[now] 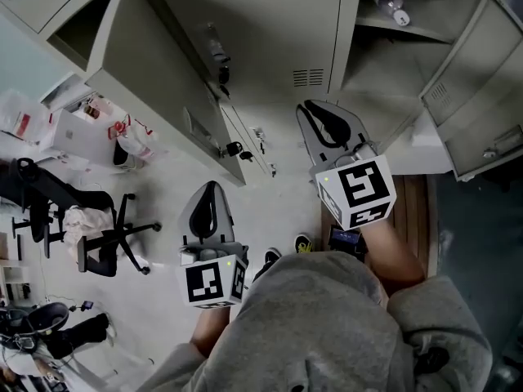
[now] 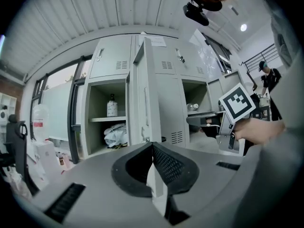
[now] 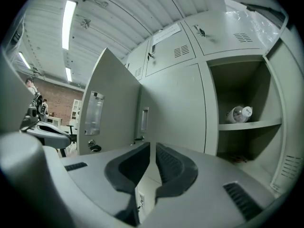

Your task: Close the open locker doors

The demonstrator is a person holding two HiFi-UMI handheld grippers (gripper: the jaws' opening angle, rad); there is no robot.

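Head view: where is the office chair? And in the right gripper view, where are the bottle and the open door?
Office chair (image 1: pixel 119 235), head view, at its base.
Bottle (image 3: pixel 239 114), right gripper view, on its body.
Open door (image 3: pixel 115 103), right gripper view, on its panel.

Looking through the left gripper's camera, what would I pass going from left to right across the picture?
Office chair → bottle on a locker shelf → open locker door → right hand-held gripper → person in the background.
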